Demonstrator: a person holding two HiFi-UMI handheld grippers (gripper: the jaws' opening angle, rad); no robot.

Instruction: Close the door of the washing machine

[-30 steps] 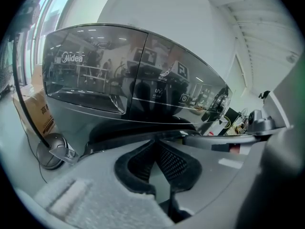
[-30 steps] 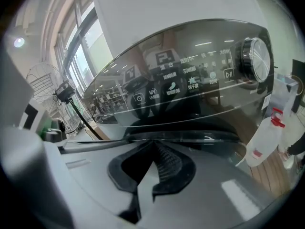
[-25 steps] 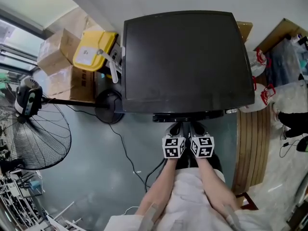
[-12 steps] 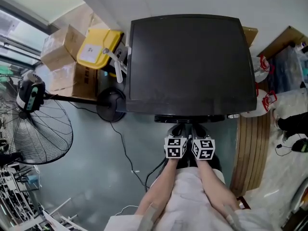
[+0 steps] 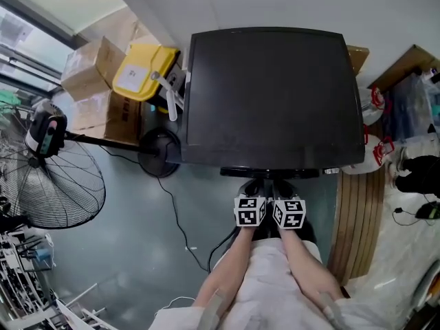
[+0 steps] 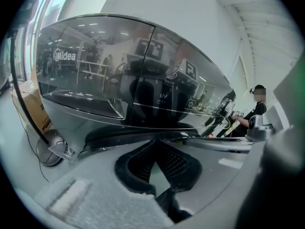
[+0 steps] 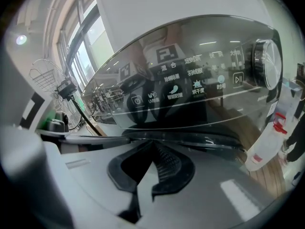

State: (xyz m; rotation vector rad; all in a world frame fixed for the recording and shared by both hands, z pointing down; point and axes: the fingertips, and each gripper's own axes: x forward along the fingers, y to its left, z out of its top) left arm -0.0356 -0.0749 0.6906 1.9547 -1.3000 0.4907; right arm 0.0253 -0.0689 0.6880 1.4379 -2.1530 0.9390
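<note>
From above in the head view, the washing machine (image 5: 271, 95) shows its black top. Its glossy front control panel (image 6: 133, 94) fills both gripper views, with the dial (image 7: 264, 66) at the right. Under the panel runs a dark curved rim (image 7: 190, 140); I cannot tell how the door stands. My left gripper (image 5: 253, 184) and right gripper (image 5: 282, 184) sit side by side just below the machine's front edge. Both point at that rim. The left gripper (image 6: 155, 147) is shut with nothing in it, and the right gripper (image 7: 153, 149) is shut and empty too.
A standing fan (image 5: 48, 177) and its round base (image 5: 159, 153) are at the left, with a cable (image 5: 179, 218) across the floor. Cardboard boxes (image 5: 93, 67) and a yellow container (image 5: 141, 71) stand behind. Wooden boards (image 5: 354, 212) and bags (image 5: 375, 150) lie at the right.
The head view has shifted a little, so the machine sits slightly lower and further right. Both grippers stay shut in the same place before the machine's front.
</note>
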